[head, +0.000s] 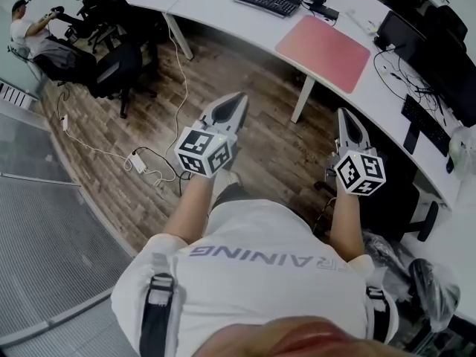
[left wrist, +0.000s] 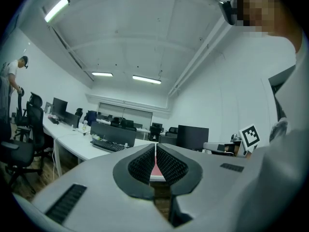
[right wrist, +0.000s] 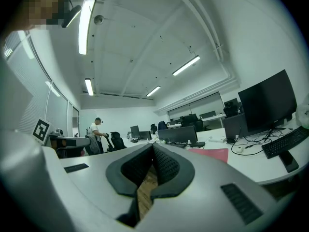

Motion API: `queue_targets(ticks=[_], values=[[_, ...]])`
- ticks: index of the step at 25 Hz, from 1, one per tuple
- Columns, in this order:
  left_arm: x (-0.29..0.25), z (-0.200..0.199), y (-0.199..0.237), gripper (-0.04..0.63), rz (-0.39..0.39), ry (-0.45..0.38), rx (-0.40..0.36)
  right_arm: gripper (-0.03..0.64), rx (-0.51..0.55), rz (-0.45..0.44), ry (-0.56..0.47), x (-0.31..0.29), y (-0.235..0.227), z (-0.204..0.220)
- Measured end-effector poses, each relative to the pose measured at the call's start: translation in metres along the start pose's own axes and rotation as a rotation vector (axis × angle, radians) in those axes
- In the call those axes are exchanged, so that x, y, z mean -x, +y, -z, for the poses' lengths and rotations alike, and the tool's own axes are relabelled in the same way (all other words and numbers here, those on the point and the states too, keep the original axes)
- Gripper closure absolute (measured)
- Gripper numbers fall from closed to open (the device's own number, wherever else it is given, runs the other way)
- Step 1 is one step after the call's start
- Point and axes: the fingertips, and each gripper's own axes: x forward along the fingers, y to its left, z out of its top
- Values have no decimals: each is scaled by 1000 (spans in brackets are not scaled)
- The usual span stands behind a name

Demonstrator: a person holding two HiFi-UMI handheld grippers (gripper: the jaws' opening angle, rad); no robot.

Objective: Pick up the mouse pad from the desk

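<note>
Over the wood floor [head: 275, 147], short of the tabletop [head: 223, 13]
Closest to us, our left claw [head: 238, 103] and right claw [head: 347, 117] are both pinched together, empty; farther ahead the pink mouse pad [head: 323, 53] lies flat on that white tabletop near a keyboard [head: 264, 0].

The mouse pad [head: 323, 53] is a flat, pinkish-red rectangle with rounded corners, plain and matte. It lies flat on the white tabletop [head: 223, 17], just right of the black keyboard [head: 264, 0] and apart from it, with one long side close to the tabletop's near edge and roughly parallel to it. In the right gripper view the pad [right wrist: 210, 153] shows as a low red patch on the tabletop. In the left gripper view only a narrow red sliver [left wrist: 155, 170] of it shows.
</note>
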Motion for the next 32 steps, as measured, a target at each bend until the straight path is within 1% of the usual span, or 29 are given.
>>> queue_targets(ticks=[6,11,14,17,23,27,32], values=[[-42,5,18,558,34,-4,29,595,18,34,17,-25,-23,1],[-83,-5,44,559,72,-10,31,595,27,75,29,-63,-42,-1],[-111,-8,63,559,98,2,37,595,32,106,35,-88,-51,-4],[-134,-14,86,559,129,16,43,595,32,135,48,-116,-55,-5],[-178,-26,145,560,173,22,72,595,35,187,56,-180,-57,-10],[-208,-29,176,559,216,40,105,595,47,231,56,-214,-59,-11],[-237,-31,208,559,251,47,110,595,45,259,85,-250,-54,6]])
